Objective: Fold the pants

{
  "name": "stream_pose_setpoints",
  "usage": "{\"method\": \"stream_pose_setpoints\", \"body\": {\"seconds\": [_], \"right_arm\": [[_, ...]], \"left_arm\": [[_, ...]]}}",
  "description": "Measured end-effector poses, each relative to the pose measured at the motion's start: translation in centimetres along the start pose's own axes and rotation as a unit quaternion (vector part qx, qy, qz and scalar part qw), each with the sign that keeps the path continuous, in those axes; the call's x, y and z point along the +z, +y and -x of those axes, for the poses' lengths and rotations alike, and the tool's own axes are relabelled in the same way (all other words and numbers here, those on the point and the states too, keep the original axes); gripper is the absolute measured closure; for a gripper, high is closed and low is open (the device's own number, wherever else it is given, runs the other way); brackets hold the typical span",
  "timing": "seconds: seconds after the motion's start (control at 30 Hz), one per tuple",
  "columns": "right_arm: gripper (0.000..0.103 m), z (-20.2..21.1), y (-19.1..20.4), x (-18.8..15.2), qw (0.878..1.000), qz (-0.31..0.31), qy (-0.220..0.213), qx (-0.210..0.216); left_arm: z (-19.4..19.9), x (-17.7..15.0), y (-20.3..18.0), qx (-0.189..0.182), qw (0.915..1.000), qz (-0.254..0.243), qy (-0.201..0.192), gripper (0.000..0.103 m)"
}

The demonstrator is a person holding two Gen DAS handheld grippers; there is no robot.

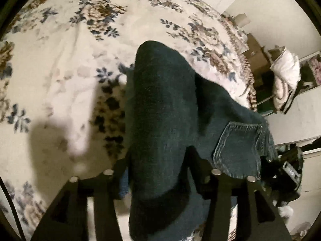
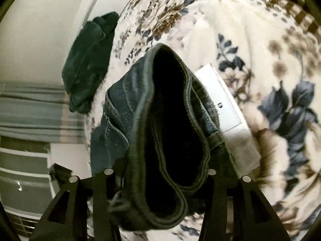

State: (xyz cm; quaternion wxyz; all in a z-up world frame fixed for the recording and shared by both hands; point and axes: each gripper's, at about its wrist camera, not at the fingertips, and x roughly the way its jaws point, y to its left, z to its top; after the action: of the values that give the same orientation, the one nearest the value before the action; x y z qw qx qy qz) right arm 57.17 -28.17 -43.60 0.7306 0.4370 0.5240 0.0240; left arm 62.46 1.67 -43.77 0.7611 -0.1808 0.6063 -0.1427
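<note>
Dark blue jeans (image 1: 166, 110) hang lifted over a floral bed cover (image 1: 60, 60). My left gripper (image 1: 160, 172) is shut on a thick fold of the jeans, which drape forward from it; a back pocket (image 1: 238, 148) shows at the right. My right gripper (image 2: 160, 172) is shut on the jeans' waistband (image 2: 166, 120), whose opening gapes toward the camera, with a white pocket lining (image 2: 224, 104) hanging at the right. The fingertips of both grippers are hidden by denim.
A dark green garment (image 2: 88, 64) lies at the bed's edge in the right wrist view. Off the right edge of the bed, in the left wrist view, stand a white bundle of cloth (image 1: 284, 76) and furniture. A striped fabric (image 2: 30, 108) is beside the bed.
</note>
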Motion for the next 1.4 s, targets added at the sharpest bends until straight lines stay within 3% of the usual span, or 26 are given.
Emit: {"method": "stream_pose_setpoints", "body": {"seconds": [0.1,0.13,0.2,0.27,0.4,0.47,0.53,0.57,0.6,0.7,0.8,0.87,0.9,0.97,1.17,1.4], "right_arm": [[0.035,1.7,0.3,0.2,0.999,0.007,-0.021,-0.037],[0.038,2.5,0.3,0.4,0.998,0.003,-0.033,-0.046],[0.054,3.1,0.2,0.7,0.997,0.003,-0.043,-0.057],[0.059,2.8,0.4,0.8,0.996,0.016,-0.042,-0.077],[0.061,2.3,0.1,0.8,0.994,0.024,-0.039,-0.098],[0.059,2.1,0.3,0.6,0.993,0.032,-0.028,-0.109],[0.046,2.4,1.6,0.2,0.986,0.066,-0.027,-0.151],[0.033,2.8,2.7,-0.4,0.979,0.092,-0.029,-0.18],[0.017,3.0,3.5,-0.7,0.974,0.109,-0.029,-0.195],[0.012,3.9,6.2,-2.8,0.952,0.163,-0.046,-0.257],[0.007,5.5,8.5,-5.2,0.93,0.201,-0.077,-0.299],[0.007,6.7,10.1,-7.1,0.91,0.233,-0.101,-0.327],[0.006,7.3,10.6,-7.8,0.906,0.238,-0.106,-0.332],[0.006,8.8,11.4,-9.0,0.905,0.239,-0.113,-0.334],[0.006,15.5,14.7,-13.3,0.889,0.26,-0.144,-0.349],[0.006,27.6,19.5,-20.1,0.882,0.284,-0.182,-0.329]], "left_arm": [[1.1,-1.4,-0.7,-0.006,0.9996,-0.017,-0.024,0.05],[1.2,-1.9,-0.7,-0.004,0.9992,-0.025,-0.032,0.055],[1.5,-2.5,-0.2,-0.005,0.9989,-0.017,-0.042,0.067],[1.7,-3.1,0.5,-0.024,0.9986,0.0,-0.047,0.069],[0.6,-4.4,0.9,-0.007,0.9993,-0.008,-0.037,0.068],[0.5,-4.5,0.7,0.011,0.9994,-0.01,-0.031,0.064],[1.5,-4.7,-0.7,0.057,0.9972,-0.03,-0.037,0.058],[1.9,-4.8,-1.3,0.074,0.9957,-0.04,-0.039,0.054],[2.3,-5.0,-2.1,0.091,0.9935,-0.052,-0.044,0.044],[3.9,-5.6,-3.9,0.138,0.9847,-0.075,-0.076,0.018],[5.2,-6.2,-5.2,0.162,0.9795,-0.083,-0.087,0.009],[6.2,-6.9,-6.1,0.183,0.9753,-0.086,-0.09,0.008],[6.6,-7.1,-6.3,0.188,0.9737,-0.088,-0.093,0.008],[8.1,-8.2,-7.4,0.208,0.968,-0.096,-0.103,0.008],[14.1,-12.0,-10.6,0.213,0.9635,-0.088,-0.137,0.008],[24.3,-18.5,-16.5,0.213,0.955,-0.089,-0.186,0.008]]}}
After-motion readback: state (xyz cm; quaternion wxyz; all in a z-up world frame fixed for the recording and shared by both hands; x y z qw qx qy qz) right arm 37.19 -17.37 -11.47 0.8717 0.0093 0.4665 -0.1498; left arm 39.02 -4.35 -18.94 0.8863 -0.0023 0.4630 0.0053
